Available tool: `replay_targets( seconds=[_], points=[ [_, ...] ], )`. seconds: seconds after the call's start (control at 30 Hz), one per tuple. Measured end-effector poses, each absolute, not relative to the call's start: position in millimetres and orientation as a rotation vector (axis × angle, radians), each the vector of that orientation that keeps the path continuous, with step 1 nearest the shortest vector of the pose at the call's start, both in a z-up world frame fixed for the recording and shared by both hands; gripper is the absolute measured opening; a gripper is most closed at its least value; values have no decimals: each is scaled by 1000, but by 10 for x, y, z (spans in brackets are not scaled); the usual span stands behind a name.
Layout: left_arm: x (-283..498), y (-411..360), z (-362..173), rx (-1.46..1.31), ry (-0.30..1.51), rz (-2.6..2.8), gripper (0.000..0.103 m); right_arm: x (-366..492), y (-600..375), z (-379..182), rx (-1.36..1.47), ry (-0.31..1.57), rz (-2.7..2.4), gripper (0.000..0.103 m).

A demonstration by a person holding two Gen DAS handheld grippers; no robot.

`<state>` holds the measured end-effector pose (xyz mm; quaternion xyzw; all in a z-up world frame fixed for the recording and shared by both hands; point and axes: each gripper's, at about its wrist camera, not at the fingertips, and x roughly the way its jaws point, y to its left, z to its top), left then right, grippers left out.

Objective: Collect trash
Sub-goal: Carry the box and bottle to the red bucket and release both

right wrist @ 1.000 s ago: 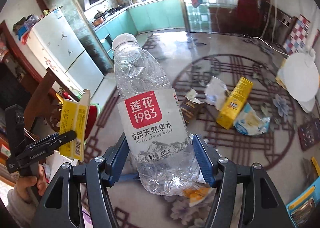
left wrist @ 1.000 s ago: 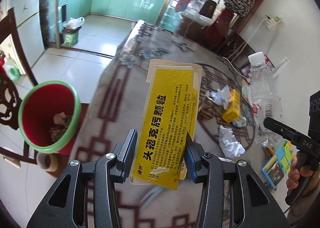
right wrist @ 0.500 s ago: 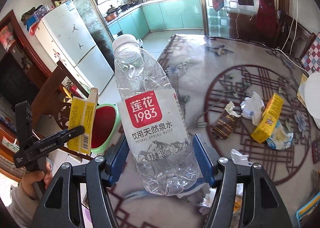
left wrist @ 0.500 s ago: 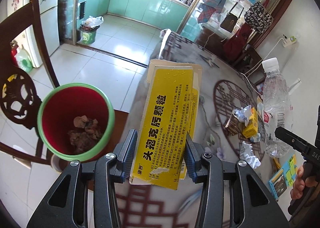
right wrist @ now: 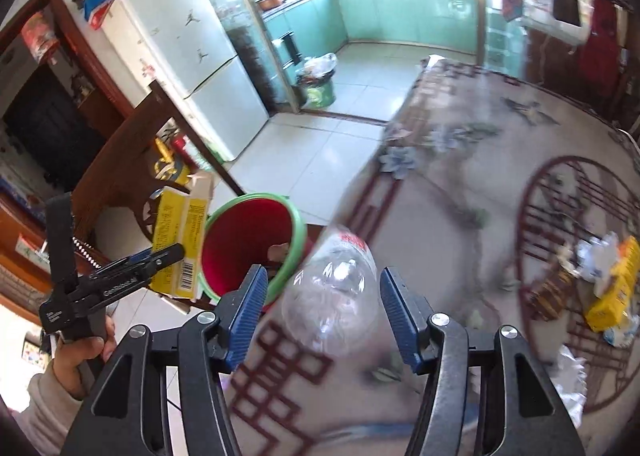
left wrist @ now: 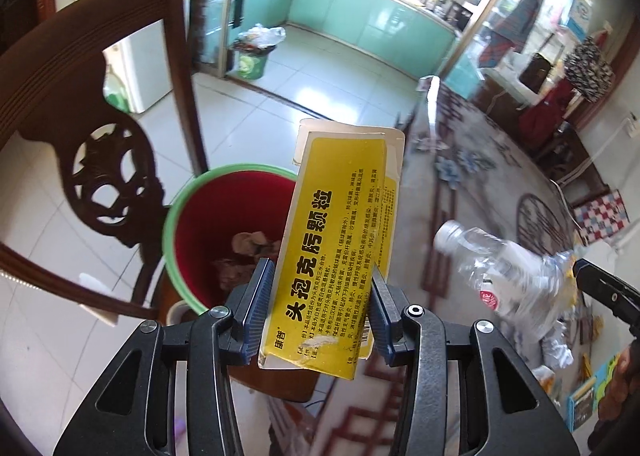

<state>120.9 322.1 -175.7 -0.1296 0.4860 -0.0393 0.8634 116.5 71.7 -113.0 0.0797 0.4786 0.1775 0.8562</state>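
A flattened yellow medicine box (left wrist: pixel 340 248) stands upright in my left gripper (left wrist: pixel 320 270), which is shut on its lower part. Just beyond it is a red bin with a green rim (left wrist: pixel 176 215), with crumpled scraps at the bottom. My right gripper (right wrist: pixel 322 276) hangs over the table edge beside the bin (right wrist: pixel 296 223); its jaws are closing. The clear water bottle (right wrist: pixel 332 296) lies tipped forward between them, cap towards the bin and blurred, with a small gap at each pad. The left wrist view shows the bottle (left wrist: pixel 500 268) slanting, cap leftward.
A dark carved wooden chair (left wrist: pixel 100 103) stands left of the bin. The table's patterned cloth (right wrist: pixel 440 195) carries a yellow carton (right wrist: pixel 612 288), crumpled tissue (right wrist: pixel 596 256) and a brown wrapper (right wrist: pixel 548 292). A fridge (right wrist: pixel 192 67) and a green kitchen bin (right wrist: pixel 318 87) stand further off.
Both grippers have swung left from over the table to the red bin. The bottle, upright in the right gripper before, has tipped forward and come off the pads.
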Motion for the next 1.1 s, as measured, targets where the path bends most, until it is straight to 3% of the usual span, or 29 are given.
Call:
replay_targets(
  seconds=[0.07, 0.13, 0.5, 0.73, 0.8, 0.87, 0.93, 1.1],
  points=[
    [1309, 3343, -1865, -270, 1032, -41, 43, 1329, 972, -1272, 174, 1032, 421, 37],
    [1369, 3423, -1958, -282, 1042, -22, 43, 1446, 1113, -1350, 160, 1039, 418, 31],
    [1356, 3497, -2684, -326, 1175, 39, 42, 1559, 1109, -2191, 210, 1309, 383, 31],
    [1506, 3600, -2836, -250, 1189, 86, 42, 1649, 1389, -2291, 177, 1324, 472, 34],
    [1525, 3605, -2853, -238, 1188, 69, 50, 1681, 1483, -2344, 207, 1342, 519, 42],
    [1544, 3597, -2856, -225, 1185, 62, 95, 1710, 1547, -2395, 267, 1356, 540, 55],
    [1541, 3581, -2825, -215, 1161, 62, 101, 1740, 1616, -2498, 321, 1395, 529, 63],
    [1605, 3618, -2890, -306, 1156, 24, 101, 1853, 1752, -2794, 451, 1494, 430, 63]
  ],
)
